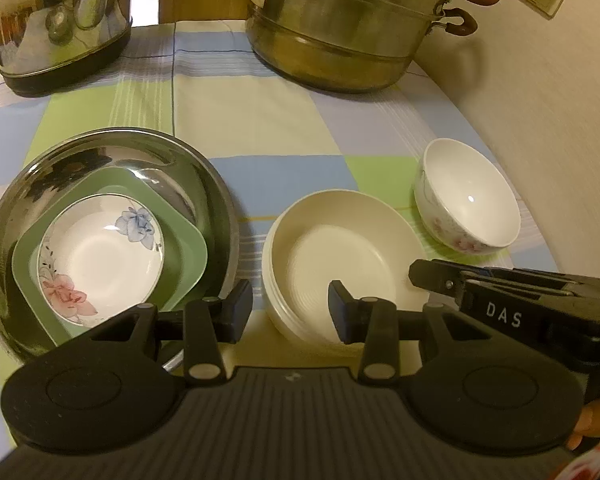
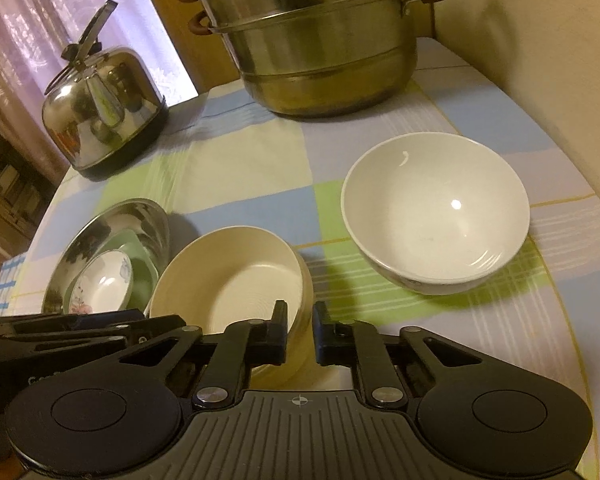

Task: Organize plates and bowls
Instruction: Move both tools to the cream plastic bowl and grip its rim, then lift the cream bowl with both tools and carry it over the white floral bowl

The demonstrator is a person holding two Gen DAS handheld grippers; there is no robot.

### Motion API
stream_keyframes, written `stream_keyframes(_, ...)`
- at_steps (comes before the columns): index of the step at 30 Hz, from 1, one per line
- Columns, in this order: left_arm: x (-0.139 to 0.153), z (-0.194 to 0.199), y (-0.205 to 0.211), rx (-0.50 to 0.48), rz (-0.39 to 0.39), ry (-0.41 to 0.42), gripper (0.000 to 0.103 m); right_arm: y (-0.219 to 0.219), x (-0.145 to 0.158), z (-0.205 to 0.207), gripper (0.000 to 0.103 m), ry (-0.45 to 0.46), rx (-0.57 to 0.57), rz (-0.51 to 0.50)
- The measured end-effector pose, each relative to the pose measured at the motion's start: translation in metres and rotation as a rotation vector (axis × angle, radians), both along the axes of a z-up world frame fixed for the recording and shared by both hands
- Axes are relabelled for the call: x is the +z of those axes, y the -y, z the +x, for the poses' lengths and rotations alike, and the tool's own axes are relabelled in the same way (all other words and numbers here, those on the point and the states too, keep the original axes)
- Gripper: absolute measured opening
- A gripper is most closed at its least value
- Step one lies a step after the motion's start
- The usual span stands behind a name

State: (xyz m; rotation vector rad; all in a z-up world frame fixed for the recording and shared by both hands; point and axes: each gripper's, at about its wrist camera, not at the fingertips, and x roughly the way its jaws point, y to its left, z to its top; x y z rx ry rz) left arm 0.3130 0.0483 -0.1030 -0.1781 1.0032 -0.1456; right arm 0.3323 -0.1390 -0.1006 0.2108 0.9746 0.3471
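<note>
A cream bowl (image 1: 340, 252) sits tilted on the checked cloth; it also shows in the right wrist view (image 2: 228, 280). My right gripper (image 2: 300, 334) is shut on its near rim, one finger inside and one outside. My left gripper (image 1: 290, 312) is open, its jaws astride the cream bowl's left rim, not closed on it. A white floral bowl (image 1: 468, 200) stands to the right, also in the right wrist view (image 2: 436, 212). A steel basin (image 1: 100, 152) on the left holds a green square dish (image 1: 180, 240) with a flowered plate (image 1: 100, 256) inside.
A steel kettle (image 1: 60, 20) stands at the back left and a stacked steamer pot (image 1: 348, 28) at the back middle. A wall (image 1: 540, 120) runs along the table's right edge. The checked cloth (image 1: 260, 128) covers the table.
</note>
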Motion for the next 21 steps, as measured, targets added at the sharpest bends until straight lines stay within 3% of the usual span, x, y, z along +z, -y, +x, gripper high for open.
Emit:
stream_keyframes(6, -0.004, 0.005, 0.006, -0.023, -0.013, -0.009, 0.032, 0.007, 0.001, -0.001, 0.009, -0.006, 0.020, -0.042)
stream_keyframes(12, -0.009, 0.009, 0.010, -0.041, -0.005, -0.018, 0.026, 0.013, 0.000, -0.001, 0.010, -0.030, -0.006, -0.019)
stream_keyframes(17, -0.013, 0.012, 0.007, -0.035, -0.003, -0.034, 0.016, 0.014, -0.002, -0.001, 0.011, -0.044, -0.018, -0.007)
stream_keyframes(21, -0.016, 0.012, 0.007, -0.042, 0.007, -0.035, 0.014, 0.010, -0.004, -0.002, 0.011, -0.029, -0.014, -0.024)
